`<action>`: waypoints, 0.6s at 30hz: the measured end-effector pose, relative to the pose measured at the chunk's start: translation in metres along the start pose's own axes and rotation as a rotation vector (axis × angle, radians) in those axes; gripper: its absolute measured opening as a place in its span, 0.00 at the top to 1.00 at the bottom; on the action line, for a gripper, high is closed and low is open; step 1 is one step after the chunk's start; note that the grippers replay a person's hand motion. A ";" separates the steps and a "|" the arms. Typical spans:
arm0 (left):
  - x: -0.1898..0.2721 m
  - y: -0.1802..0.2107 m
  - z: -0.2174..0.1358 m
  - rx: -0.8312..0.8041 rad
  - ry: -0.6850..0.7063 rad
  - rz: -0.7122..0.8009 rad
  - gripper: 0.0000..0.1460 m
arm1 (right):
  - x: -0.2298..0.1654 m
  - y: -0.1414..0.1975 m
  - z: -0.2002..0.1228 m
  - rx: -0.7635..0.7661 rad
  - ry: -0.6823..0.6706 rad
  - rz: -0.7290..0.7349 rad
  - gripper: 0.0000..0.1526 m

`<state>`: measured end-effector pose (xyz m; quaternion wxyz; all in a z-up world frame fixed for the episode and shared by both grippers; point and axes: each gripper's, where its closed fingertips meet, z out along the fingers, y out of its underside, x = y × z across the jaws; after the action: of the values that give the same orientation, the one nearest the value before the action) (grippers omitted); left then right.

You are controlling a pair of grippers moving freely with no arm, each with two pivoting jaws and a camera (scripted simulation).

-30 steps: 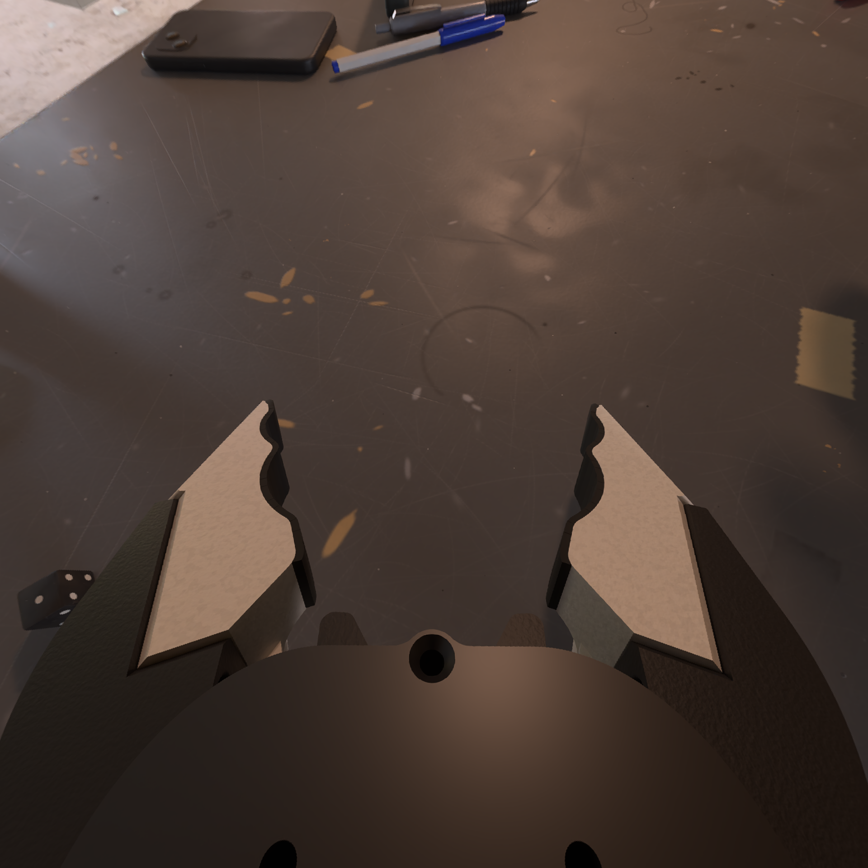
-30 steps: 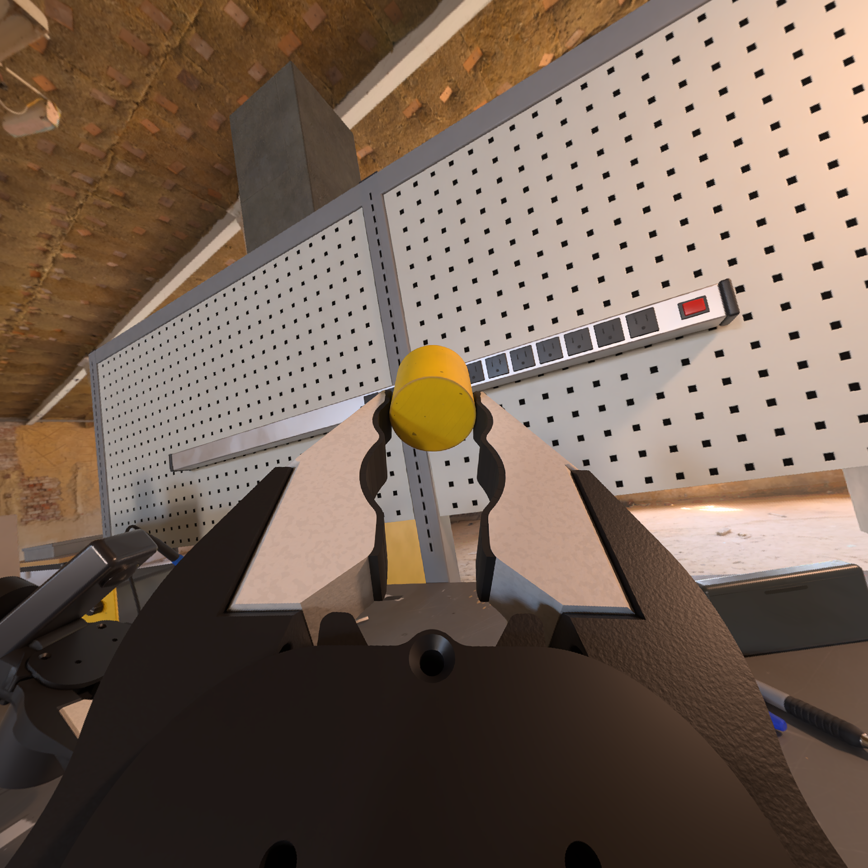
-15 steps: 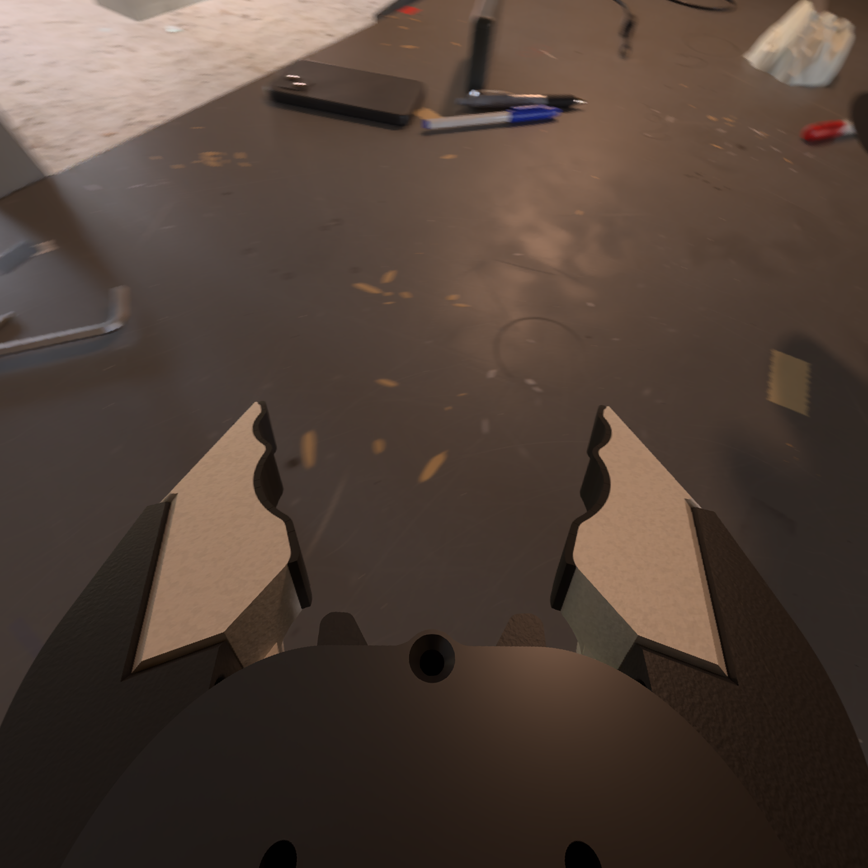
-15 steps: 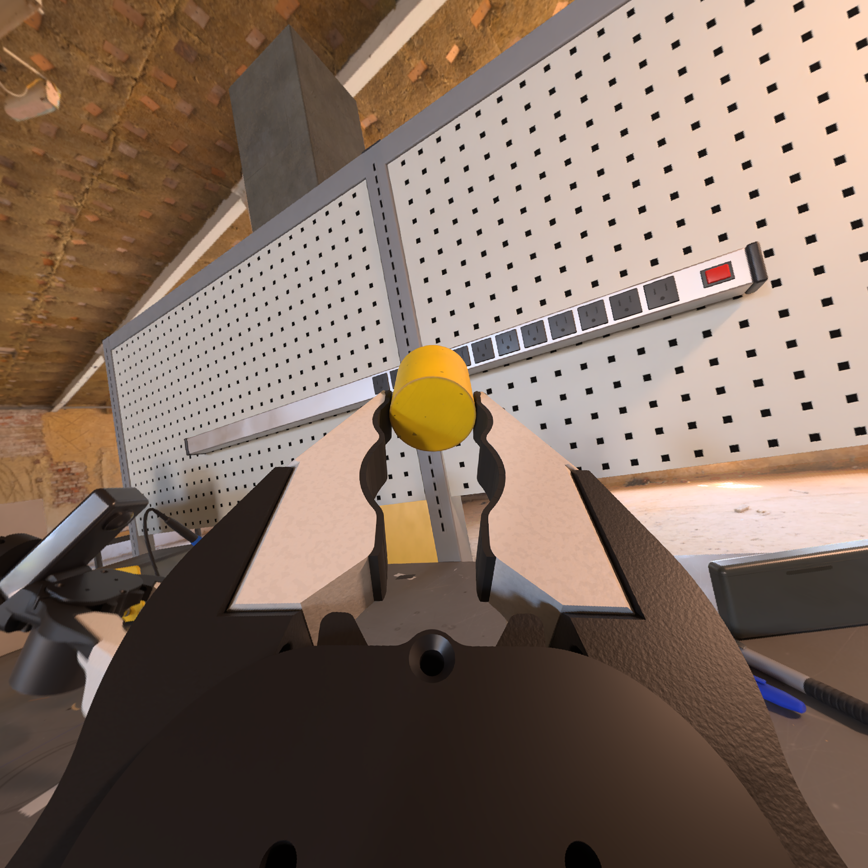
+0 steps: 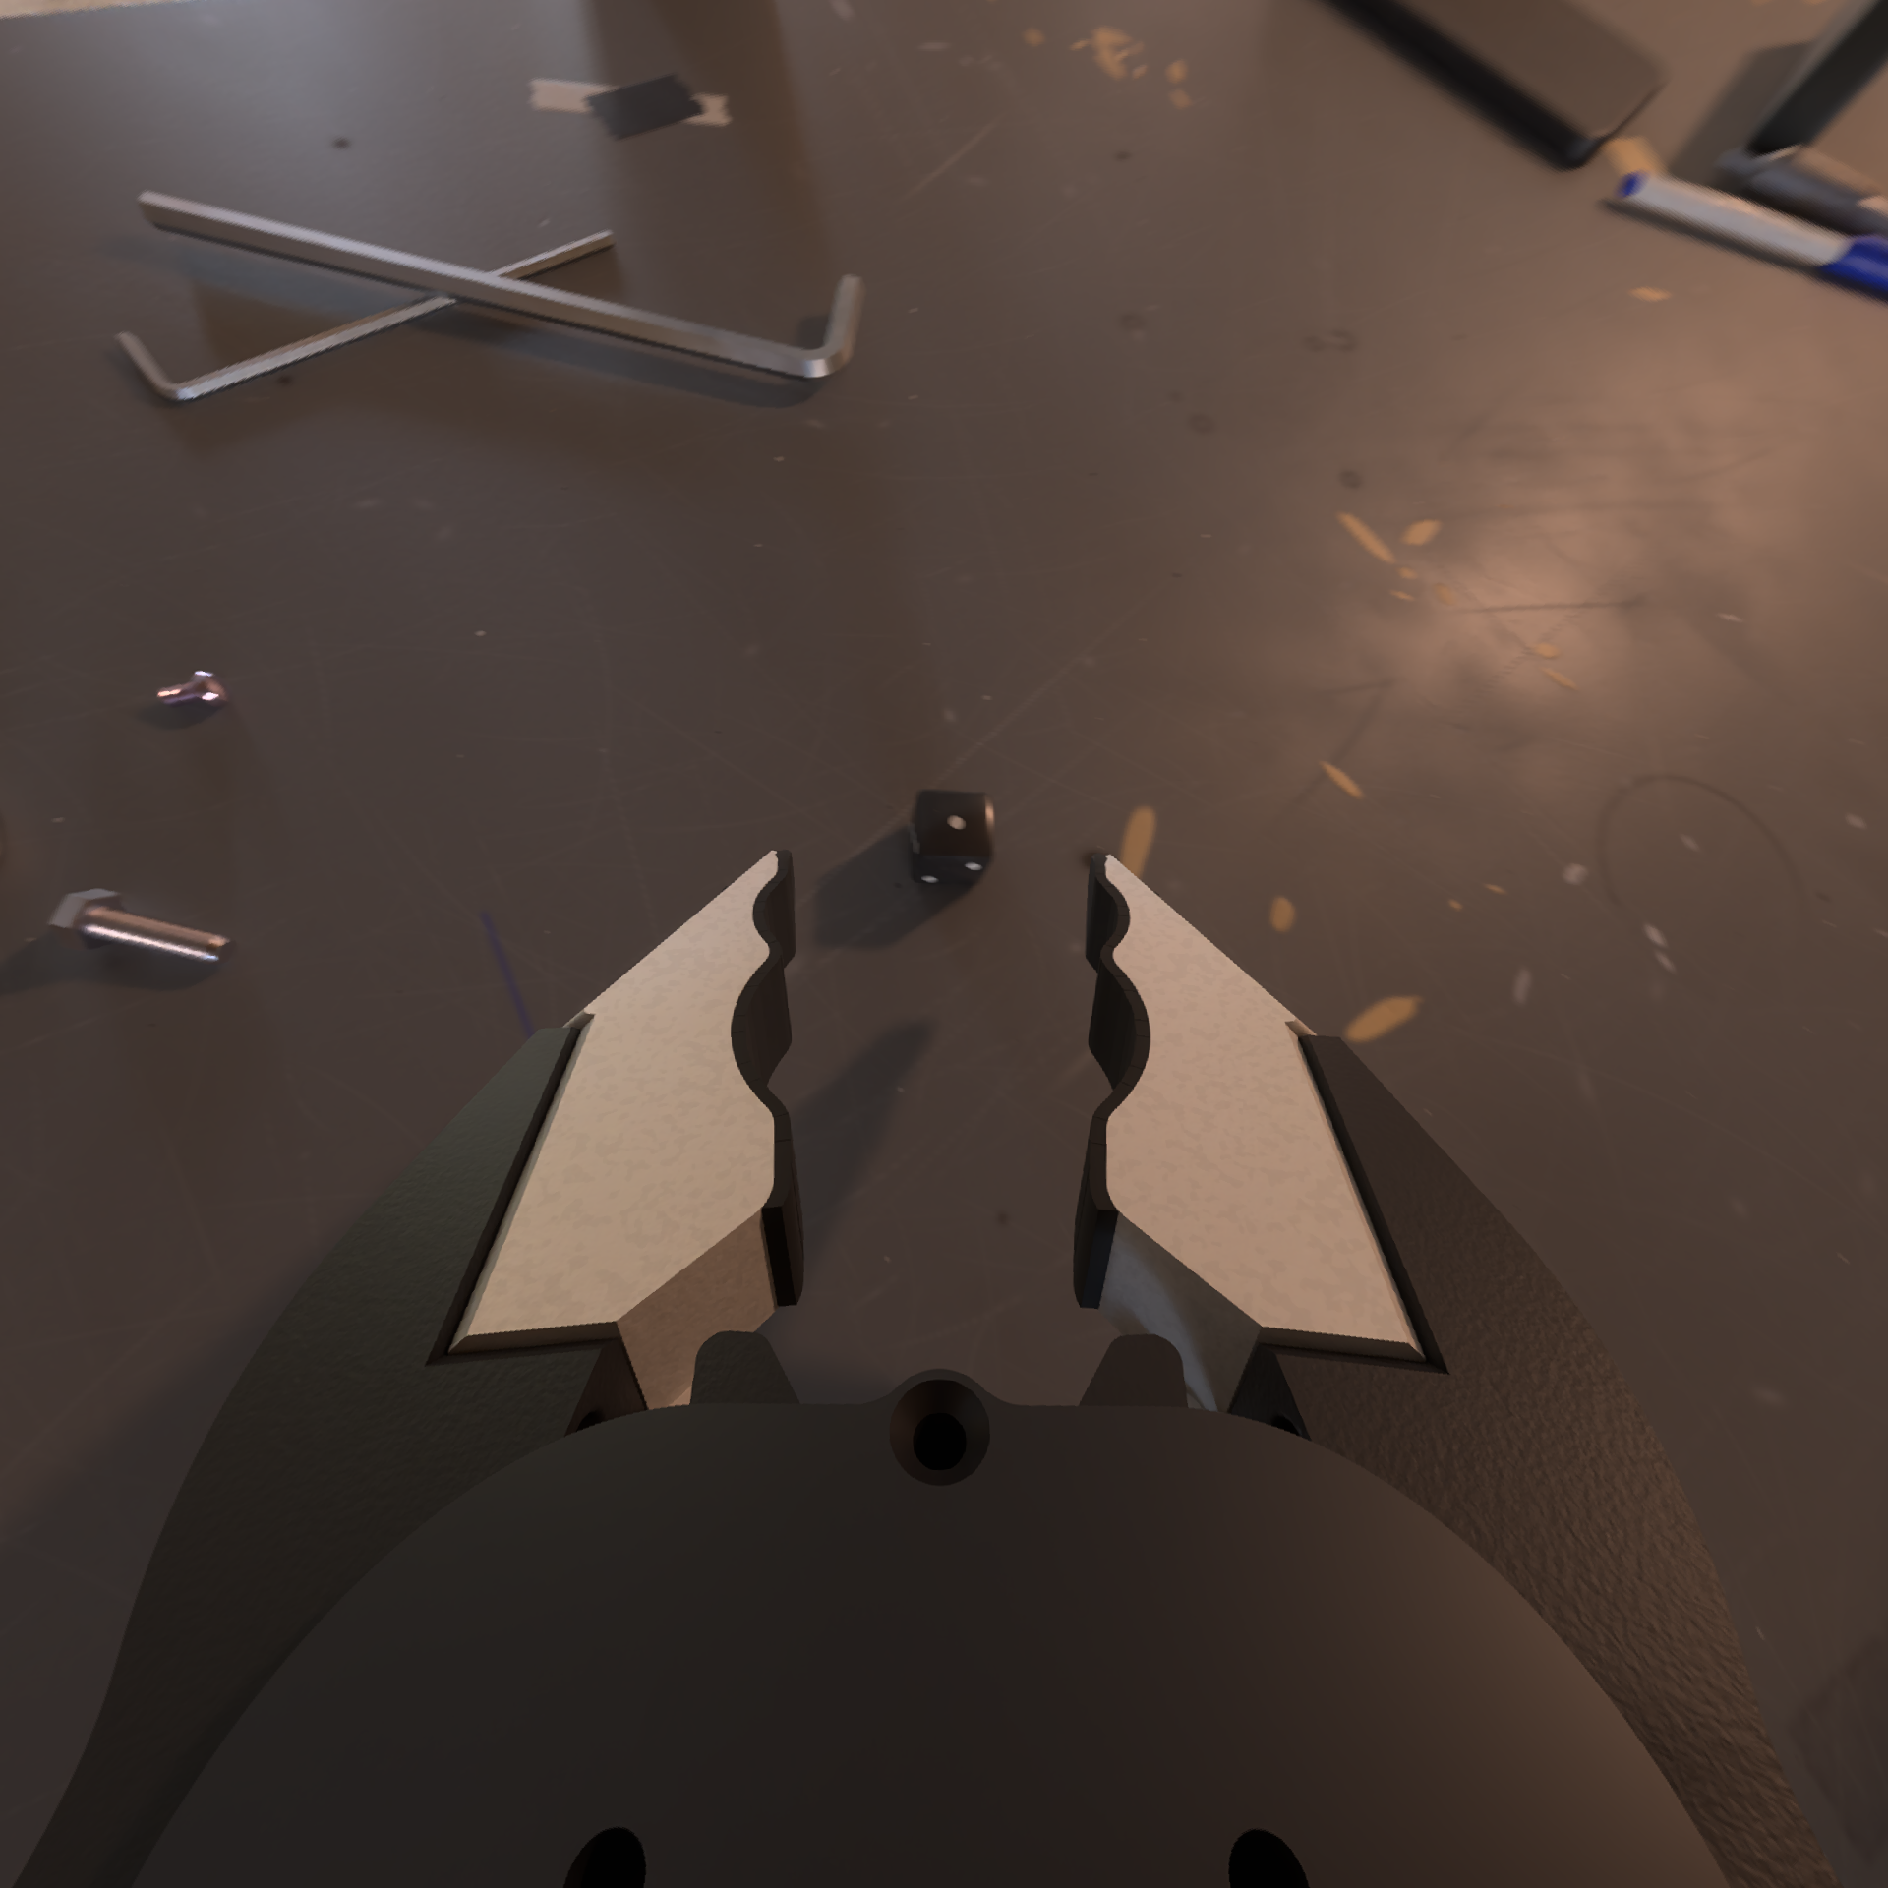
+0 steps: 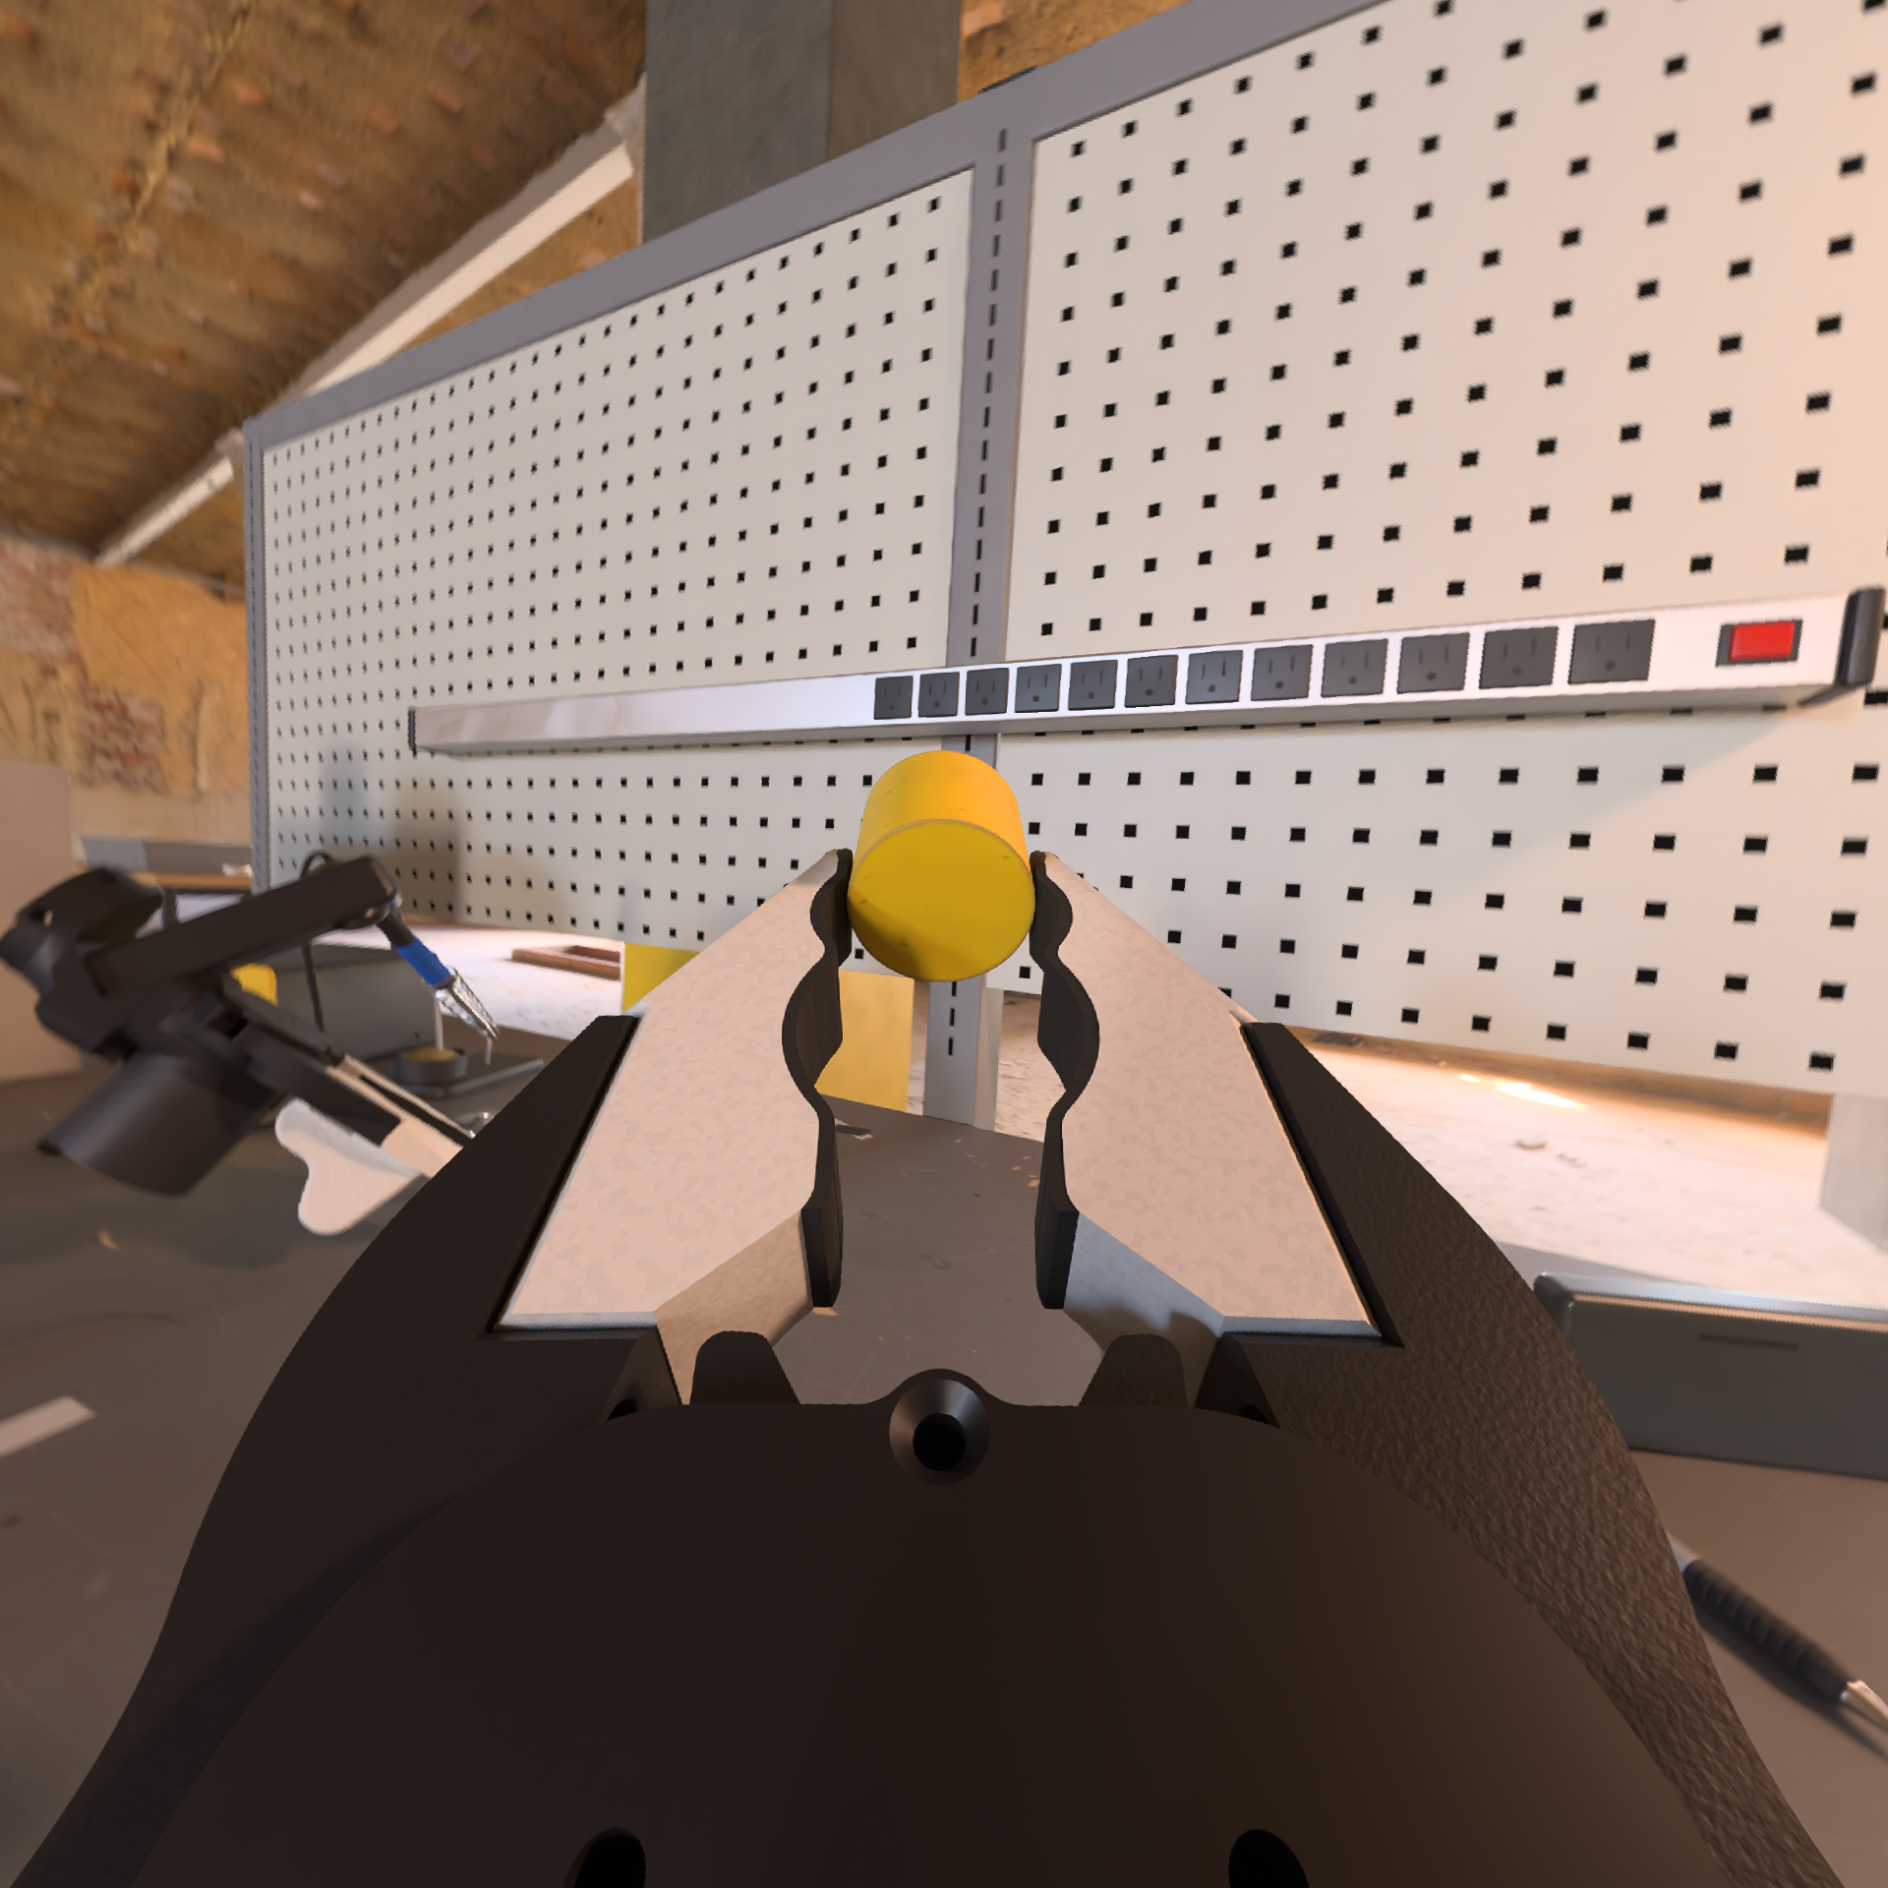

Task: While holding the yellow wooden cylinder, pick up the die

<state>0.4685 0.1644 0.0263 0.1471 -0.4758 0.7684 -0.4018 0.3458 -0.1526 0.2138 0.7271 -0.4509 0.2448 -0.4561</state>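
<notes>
A small black die (image 5: pixel 952 836) with white pips lies on the dark tabletop (image 5: pixel 1022 572), just beyond my left gripper's fingertips and between their lines. My left gripper (image 5: pixel 938 863) is open and empty, low over the table. My right gripper (image 6: pixel 940 868) is shut on the yellow wooden cylinder (image 6: pixel 940 868), held lying sideways at the fingertips, lifted and facing the pegboard. The left gripper also shows at the far left of the right wrist view (image 6: pixel 337 1154).
Two crossed hex keys (image 5: pixel 490 296) lie at the back left. A bolt (image 5: pixel 138 928) and a small screw (image 5: pixel 194 691) lie at the left. Pens (image 5: pixel 1757 220) and a dark phone (image 5: pixel 1512 72) lie at the back right. A pegboard (image 6: pixel 1430 409) with a power strip (image 6: pixel 1226 674) stands behind.
My left gripper has swung left across the table; the die now sits right before its fingertips, and its fingers stand closer together. The right gripper's view has levelled, still holding the cylinder.
</notes>
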 end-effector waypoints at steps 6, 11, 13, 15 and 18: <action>-0.010 -0.004 0.017 -0.108 -0.082 0.010 0.57 | -0.023 0.005 0.003 -0.014 -0.039 -0.175 0.78; -0.015 0.000 0.018 -0.227 -0.190 0.103 0.58 | -0.033 0.007 0.003 -0.004 -0.057 -0.207 0.78; -0.013 0.000 0.019 -0.258 -0.177 0.093 0.61 | -0.036 0.011 0.004 -0.018 -0.072 -0.210 0.78; -0.011 0.000 0.020 -0.287 -0.149 0.061 0.62 | -0.040 0.015 0.005 -0.027 -0.087 -0.215 0.78; -0.011 0.000 0.021 -0.345 -0.159 0.051 0.63 | -0.046 0.019 0.005 -0.038 -0.106 -0.223 0.78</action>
<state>0.4864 0.1642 0.0112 0.1340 -0.5046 0.8237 -0.2214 0.3368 -0.1062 0.1971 0.6752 -0.5124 0.1628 -0.5051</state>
